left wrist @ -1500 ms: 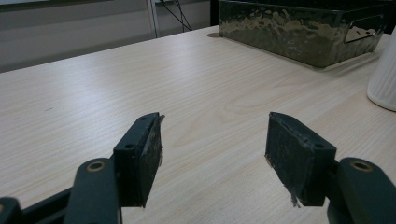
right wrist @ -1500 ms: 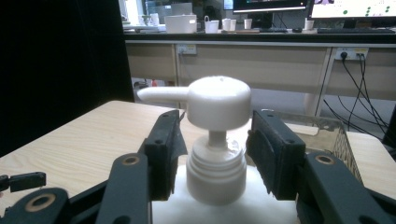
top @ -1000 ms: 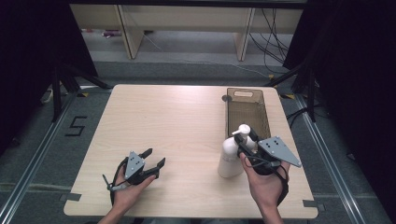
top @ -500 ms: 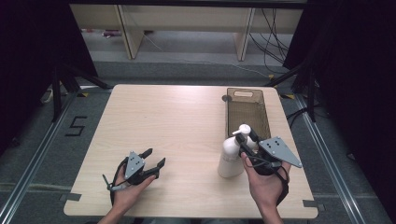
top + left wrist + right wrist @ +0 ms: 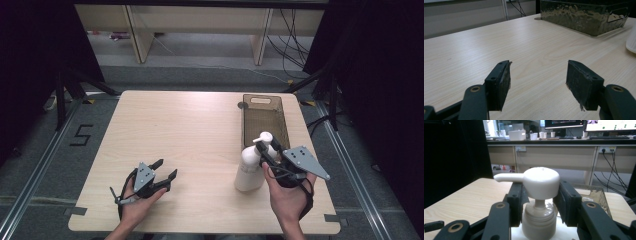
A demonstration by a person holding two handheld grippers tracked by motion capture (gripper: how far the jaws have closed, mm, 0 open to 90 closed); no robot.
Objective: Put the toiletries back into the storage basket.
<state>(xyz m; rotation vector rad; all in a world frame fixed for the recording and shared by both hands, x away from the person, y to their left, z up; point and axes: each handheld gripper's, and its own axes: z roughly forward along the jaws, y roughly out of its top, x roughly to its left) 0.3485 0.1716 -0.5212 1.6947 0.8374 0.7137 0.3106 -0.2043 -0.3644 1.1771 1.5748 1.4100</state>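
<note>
Your right gripper (image 5: 266,156) sits at the near right of the table (image 5: 190,125), with your right hand (image 5: 287,192) behind it. Its jaws have just been closing, and the white pump bottle (image 5: 250,167) is between them. In the right gripper view, the two black jaws flank the pump head (image 5: 541,182), and the pads (image 5: 517,197) meet its sides at the level of the cap; the jaws are clamped on the pump head. The spout (image 5: 507,178) points to the left in that view.

The pump bottle stands upright on the table, just in front of the near end of the brown basket (image 5: 265,102), which lies along the right edge of the table. From the high view you cannot tell whether the bottle touches the basket.

Your left gripper (image 5: 165,170) rests at the near left of the table, held in your left hand (image 5: 135,202), well apart from the bottle. In the left gripper view its jaws stand wide apart, with bare tabletop between the pads (image 5: 505,83). The basket (image 5: 584,15) shows at the far side in that view.
</note>
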